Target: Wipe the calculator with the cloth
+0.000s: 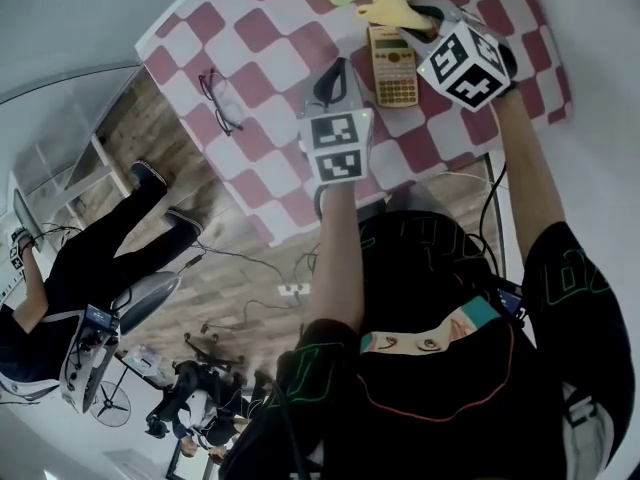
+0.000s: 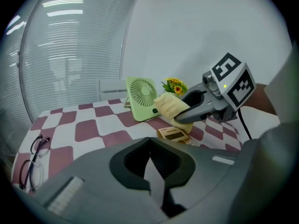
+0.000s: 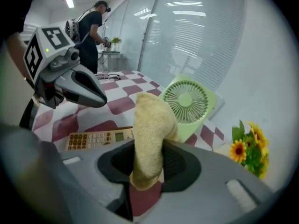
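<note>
Blinds and glass walls closed off the room behind a bench (image 1: pixel 260 58) covered in a red-and-white checked sheet, and wood-patterned floor showed beside it. At the left edge of the head view another person (image 1: pixel 90 258) in dark clothes sat away from the bench. A pale green fan (image 3: pixel 187 101) stood upright at the far side of the bench. The right gripper (image 3: pixel 147 167) reached in just in front of the fan, its fingers clamped on a folded yellow cloth (image 3: pixel 149 134) that stuck out past the tips. The left gripper (image 2: pixel 152 164) hung over the checks just left of the calculator, its fingers together with nothing between them. The calculator (image 1: pixel 392 65), gold with rows of keys, lay flat on the bench between the two grippers, its screen end toward the fan. The cloth sat over that screen end; whether it touched the calculator could not be told. A pair of dark-framed glasses (image 1: pixel 220 100) lay well to the left, near the bench edge. A small bunch of yellow flowers (image 3: pixel 250 146) stood beside the fan.
</note>
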The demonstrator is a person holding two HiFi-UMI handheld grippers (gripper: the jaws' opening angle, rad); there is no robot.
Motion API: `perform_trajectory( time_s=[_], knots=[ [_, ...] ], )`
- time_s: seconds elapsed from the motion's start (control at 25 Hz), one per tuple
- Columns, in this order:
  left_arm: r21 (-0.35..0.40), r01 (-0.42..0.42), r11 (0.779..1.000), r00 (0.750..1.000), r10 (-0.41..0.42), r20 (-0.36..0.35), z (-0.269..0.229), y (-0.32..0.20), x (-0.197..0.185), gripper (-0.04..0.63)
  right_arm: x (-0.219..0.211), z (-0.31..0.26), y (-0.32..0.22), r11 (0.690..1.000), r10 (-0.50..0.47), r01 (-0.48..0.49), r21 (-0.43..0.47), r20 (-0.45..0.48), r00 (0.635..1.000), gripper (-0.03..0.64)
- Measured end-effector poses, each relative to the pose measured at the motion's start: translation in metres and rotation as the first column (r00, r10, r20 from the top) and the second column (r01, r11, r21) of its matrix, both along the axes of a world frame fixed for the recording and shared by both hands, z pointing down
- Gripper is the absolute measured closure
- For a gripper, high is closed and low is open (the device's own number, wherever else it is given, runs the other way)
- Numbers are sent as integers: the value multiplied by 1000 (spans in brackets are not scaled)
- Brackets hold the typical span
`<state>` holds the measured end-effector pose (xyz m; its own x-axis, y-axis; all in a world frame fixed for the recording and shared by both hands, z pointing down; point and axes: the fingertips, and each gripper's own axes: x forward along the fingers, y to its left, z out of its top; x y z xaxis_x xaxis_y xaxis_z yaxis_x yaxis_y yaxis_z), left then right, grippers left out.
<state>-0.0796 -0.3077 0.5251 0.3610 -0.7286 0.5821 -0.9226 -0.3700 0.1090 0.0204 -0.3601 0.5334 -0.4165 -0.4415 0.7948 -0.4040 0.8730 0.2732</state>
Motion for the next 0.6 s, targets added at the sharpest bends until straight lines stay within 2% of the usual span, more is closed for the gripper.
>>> perform_trajectory(
  time_s=[0.16,0.36,0.6],
  knots=[
    [-9,-10,1000,1000,10,7,4,-3,1,584,-9,16,0,989,-146,148,3,-164,976,483],
    [-12,-18,1000,1000,18,12,4,-3,3,584,-18,26,3,966,-249,258,2,-262,932,483],
    [-21,-21,1000,1000,22,23,3,0,3,584,-23,32,14,920,-336,389,47,-417,845,486]
  ],
)
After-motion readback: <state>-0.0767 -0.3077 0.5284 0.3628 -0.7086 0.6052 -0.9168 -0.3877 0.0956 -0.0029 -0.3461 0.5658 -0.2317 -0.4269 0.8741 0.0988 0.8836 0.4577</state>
